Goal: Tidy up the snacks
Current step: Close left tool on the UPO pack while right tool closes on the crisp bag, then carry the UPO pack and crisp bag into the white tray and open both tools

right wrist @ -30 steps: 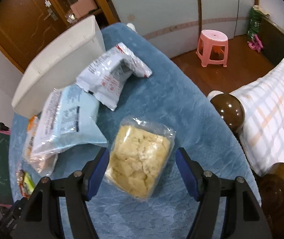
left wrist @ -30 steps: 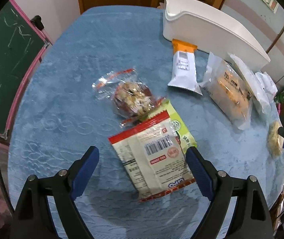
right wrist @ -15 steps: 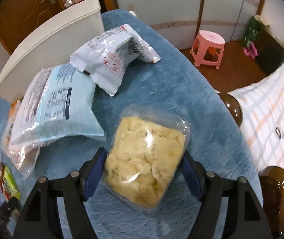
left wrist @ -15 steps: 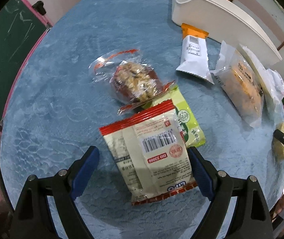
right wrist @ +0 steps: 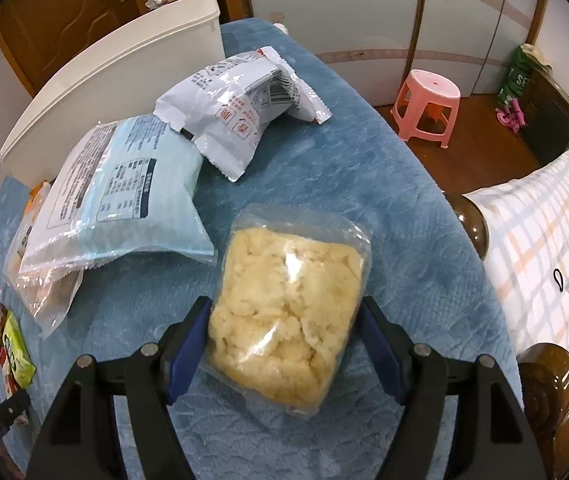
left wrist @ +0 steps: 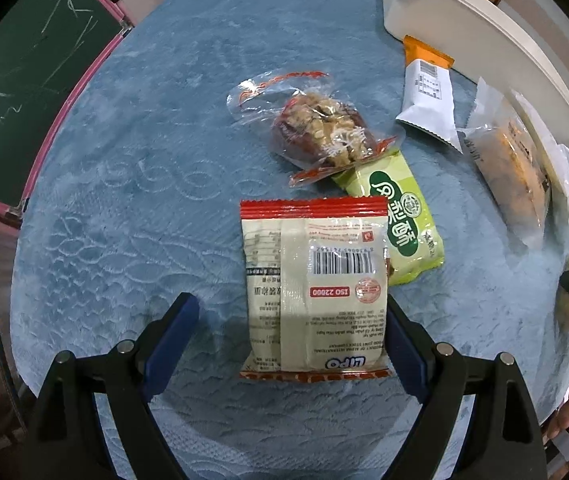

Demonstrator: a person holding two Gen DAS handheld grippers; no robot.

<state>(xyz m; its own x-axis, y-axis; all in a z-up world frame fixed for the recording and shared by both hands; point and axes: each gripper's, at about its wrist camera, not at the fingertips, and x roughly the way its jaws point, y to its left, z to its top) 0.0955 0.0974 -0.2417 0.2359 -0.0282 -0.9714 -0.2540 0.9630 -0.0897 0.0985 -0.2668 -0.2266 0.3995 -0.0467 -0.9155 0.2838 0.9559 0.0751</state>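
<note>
In the left wrist view my left gripper (left wrist: pixel 288 316) is open, its blue fingers on either side of a red-edged beige LiPO cracker packet (left wrist: pixel 316 288) lying on the blue tablecloth; the right finger touches the packet's edge, the left stands apart. Behind it lie a green packet (left wrist: pixel 400 224) and a clear-wrapped nut cake (left wrist: pixel 320 128). In the right wrist view my right gripper (right wrist: pixel 284 320) has its fingers against both sides of a clear bag of pale yellow pastry (right wrist: pixel 288 316). A white bin (left wrist: pixel 476 20) stands at the back, also in the right wrist view (right wrist: pixel 116 76).
An orange-and-white bar (left wrist: pixel 428 96) and a clear-bagged bread (left wrist: pixel 512 164) lie beside the bin. A light blue packet (right wrist: pixel 124 200) and a white packet (right wrist: pixel 240 108) lie left of the pastry. A pink stool (right wrist: pixel 428 100) and a wooden bed frame (right wrist: pixel 548 384) stand off the table's right edge.
The left gripper has moved forward until its fingers flank the LiPO packet. The right gripper has advanced and narrowed onto the pastry bag.
</note>
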